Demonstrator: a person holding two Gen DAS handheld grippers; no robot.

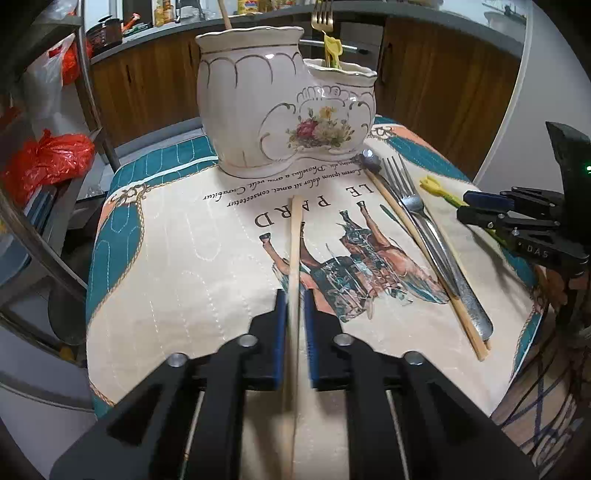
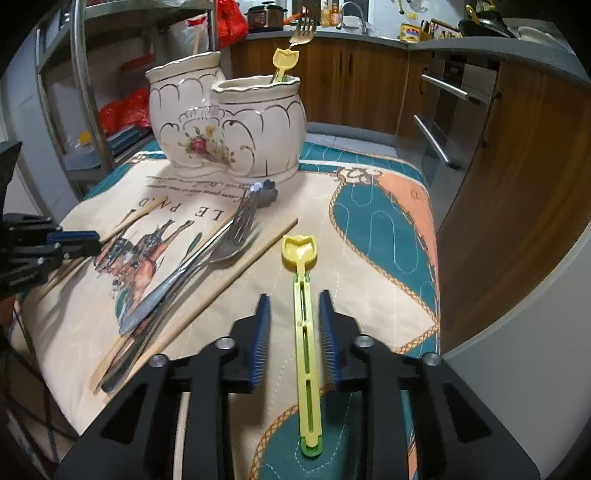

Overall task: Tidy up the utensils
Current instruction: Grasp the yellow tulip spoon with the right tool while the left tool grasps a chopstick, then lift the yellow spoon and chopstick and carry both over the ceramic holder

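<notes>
A white two-pot ceramic utensil holder [image 1: 284, 107] [image 2: 225, 125] stands at the far end of the printed cloth. Its smaller pot holds a gold fork [image 1: 322, 16] and a yellow plastic pick [image 1: 332, 50]. My left gripper [image 1: 294, 295] has its jaws close around a wooden chopstick [image 1: 294, 258] lying on the cloth. My right gripper [image 2: 293, 295] is open around a yellow-green plastic pick [image 2: 304, 325] that lies flat between the fingers. A steel fork [image 1: 413, 206] [image 2: 236, 236], a knife and another chopstick [image 1: 424, 254] [image 2: 236, 273] lie in a loose pile.
The quilted cloth [image 1: 166, 258] covers a small table with edges close on all sides. A metal rack with red bags [image 1: 48, 158] stands to the left. Wooden kitchen cabinets [image 2: 517, 166] and an oven run behind and to the right.
</notes>
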